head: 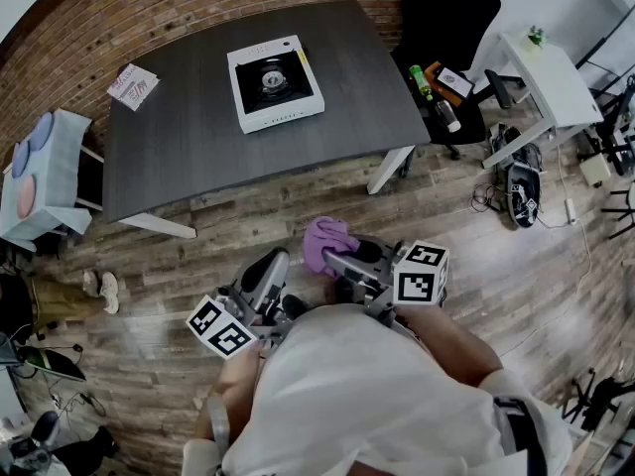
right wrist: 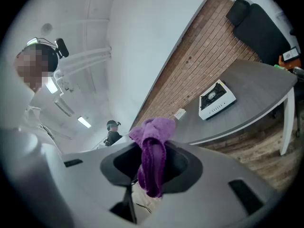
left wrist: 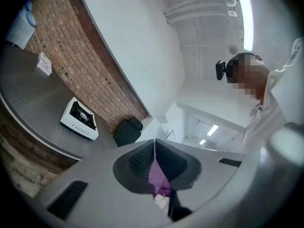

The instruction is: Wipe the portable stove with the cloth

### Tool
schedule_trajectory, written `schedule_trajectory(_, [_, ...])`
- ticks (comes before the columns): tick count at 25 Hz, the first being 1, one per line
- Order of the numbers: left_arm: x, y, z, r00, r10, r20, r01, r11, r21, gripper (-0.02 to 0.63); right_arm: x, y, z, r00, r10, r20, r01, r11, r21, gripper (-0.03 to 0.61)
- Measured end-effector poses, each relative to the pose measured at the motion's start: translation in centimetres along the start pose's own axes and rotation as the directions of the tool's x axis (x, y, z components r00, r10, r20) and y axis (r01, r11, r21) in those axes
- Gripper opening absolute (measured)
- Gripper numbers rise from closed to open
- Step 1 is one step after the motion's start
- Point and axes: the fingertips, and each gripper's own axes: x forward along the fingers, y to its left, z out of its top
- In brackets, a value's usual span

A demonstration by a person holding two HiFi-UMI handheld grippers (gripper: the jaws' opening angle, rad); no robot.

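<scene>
Purple fuzzy cloth (head: 327, 241) is bunching in the right hand-held gripper (right wrist: 152, 167), whose jaws are pinching it. The left hand-held gripper (left wrist: 156, 167) is pressing nearly closed on a thin purple sliver. The white square portable stove (head: 275, 83) is sitting well apart on the dark grey desk (head: 179, 147). That thin left-side hold is probably risking a slip, and the loose folds may snag on the burner grate.

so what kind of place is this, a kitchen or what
Not a kitchen; it looks like an office or lab workspace. Signs: a brick wall and wood-look floor, a dark table bearing a portable stove and a leaflet, and a white desk with cables nearby.
</scene>
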Motion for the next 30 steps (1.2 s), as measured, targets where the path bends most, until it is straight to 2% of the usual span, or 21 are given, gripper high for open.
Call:
schedule_trajectory(8, [-0.3, 0.3, -0.3, 1.0, 0.017, 0.0, -0.017, 1.0, -0.001, 0.018, -0.1, -0.6, -0.3, 1.0, -0.013, 0.007, 0.013, 1.0, 0.015, 0.121])
schedule_trajectory(15, [0.0, 0.5, -0.5, 1.0, 0.028, -0.004, -0.028, 1.0, -0.002, 0.018, 0.1, -0.4, -0.4, 1.0, 0.004, -0.012, -0.004, 1.0, -0.021, 0.121])
schedule_trajectory(23, [1.3, 0.8, -0.8, 0.999, 0.038, -0.009, -0.038, 0.999, -0.008, 0.018, -0.8, -1.6, 0.2, 0.998, 0.067, 0.019, -0.069, 0.996, 0.063, 0.115])
schedule_trajectory(30, [3.2, 0.6, -1.6, 0.999, 0.047, -0.004, -0.047, 0.999, -0.014, 0.018, -2.1, -2.7, 1.1, 0.997, 0.072, 0.01, -0.073, 0.996, 0.054, 0.112])
